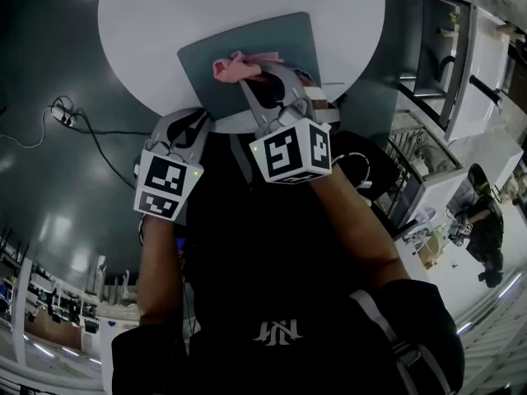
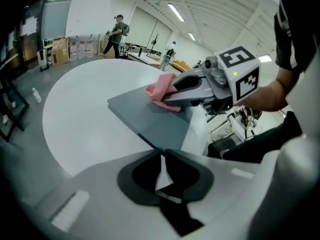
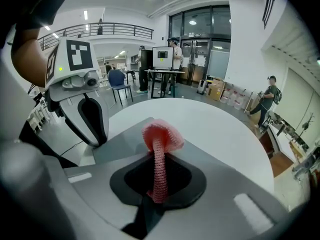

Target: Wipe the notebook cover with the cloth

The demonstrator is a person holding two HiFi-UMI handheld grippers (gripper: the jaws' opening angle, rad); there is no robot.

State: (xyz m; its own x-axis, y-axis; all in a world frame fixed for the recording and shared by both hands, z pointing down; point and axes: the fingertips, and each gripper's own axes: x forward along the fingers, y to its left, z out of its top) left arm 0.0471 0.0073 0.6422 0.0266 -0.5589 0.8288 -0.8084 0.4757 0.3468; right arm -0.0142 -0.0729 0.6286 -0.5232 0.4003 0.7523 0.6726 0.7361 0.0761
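1. Your right gripper (image 3: 160, 158) is pinching the pink cloth (image 3: 161, 134) in narrow jaws. The cloth's bunched end is resting on the grey notebook (image 1: 280, 38), which is lying at the near edge of the round table (image 1: 140, 15).
2. Your left gripper (image 2: 161, 153) is sitting almost shut, seemingly nipping the notebook's near corner.
3. The cloth is looking soft and limp, so it is likely asking for a deep grip. The notebook is looking thin and light, and it is probably sliding easily unless that corner is pinned.

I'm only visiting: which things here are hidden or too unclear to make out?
- Head view: the near edge of the notebook, covered by the right gripper.
- Left gripper view: whether the shut left gripper touches the notebook's corner; its own body blocks that.
- Right gripper view: the notebook surface beneath the cloth, hidden by cloth and jaws.
- All views: any dirt on the notebook, too small.
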